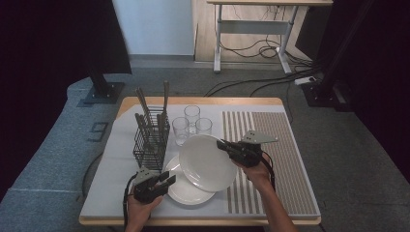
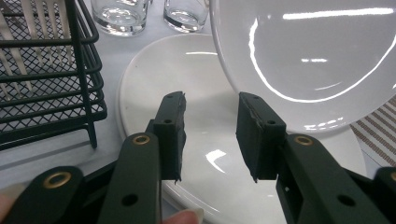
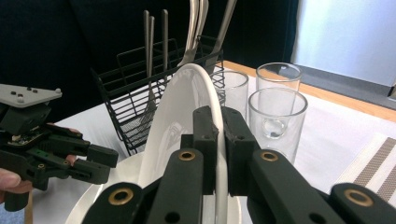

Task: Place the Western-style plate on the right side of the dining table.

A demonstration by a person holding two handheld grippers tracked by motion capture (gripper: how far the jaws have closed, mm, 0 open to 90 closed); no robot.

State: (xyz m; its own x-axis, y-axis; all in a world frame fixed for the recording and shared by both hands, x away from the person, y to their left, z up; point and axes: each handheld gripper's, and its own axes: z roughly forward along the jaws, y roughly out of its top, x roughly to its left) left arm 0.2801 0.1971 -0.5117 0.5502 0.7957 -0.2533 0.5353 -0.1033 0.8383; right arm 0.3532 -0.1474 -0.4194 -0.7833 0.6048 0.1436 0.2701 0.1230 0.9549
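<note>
Right claw [image 3: 218, 140] clenched on rim of tilted upper plate [image 1: 208, 162], left claw [image 2: 210, 135] released, jaws apart over lower plate [image 1: 186, 191], both beside cutlery basket [image 1: 151, 140]

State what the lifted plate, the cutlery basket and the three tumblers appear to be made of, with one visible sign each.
Lifted plate: likely glazed ceramic, white with sharp glossy highlights. Cutlery basket: black-coated metal wire, thin rods and mesh. Tumblers: clear glass, see-through with thick bases.
</note>
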